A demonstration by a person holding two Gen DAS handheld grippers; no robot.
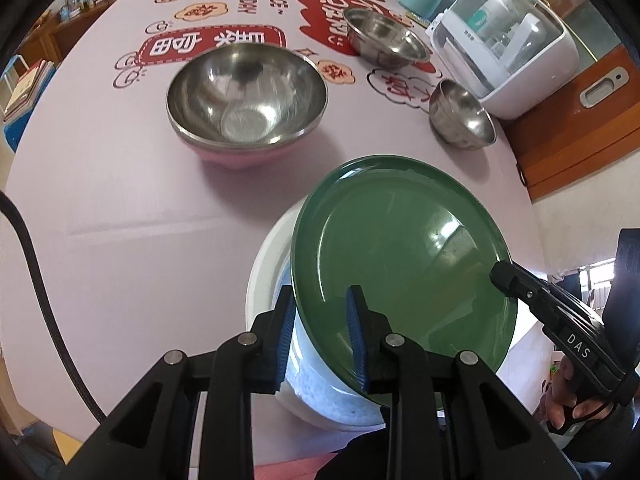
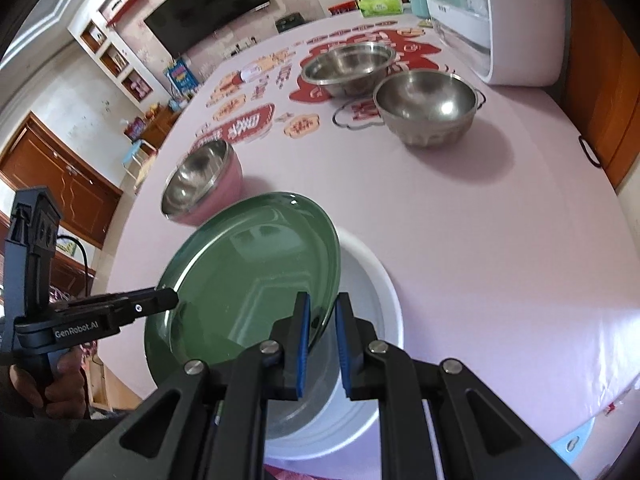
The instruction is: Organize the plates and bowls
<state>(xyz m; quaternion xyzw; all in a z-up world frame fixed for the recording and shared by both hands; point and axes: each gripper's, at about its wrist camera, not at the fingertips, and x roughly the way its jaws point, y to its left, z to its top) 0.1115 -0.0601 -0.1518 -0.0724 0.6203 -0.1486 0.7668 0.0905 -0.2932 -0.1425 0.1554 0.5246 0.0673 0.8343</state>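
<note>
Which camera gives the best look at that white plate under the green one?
The right wrist view: the white plate shows its broad rim and much of its well beside the tilted green plate. In the left wrist view, the green plate covers most of it, leaving only a left-edge crescent.

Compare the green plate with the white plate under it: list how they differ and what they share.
The green plate is held tilted in the air, its rim between the fingers of both the left gripper and the right gripper; the white plate lies flat on the table, ungripped. The green plate is dark and glossy, the white plate pale. Both are round, empty and similar in size.
</note>
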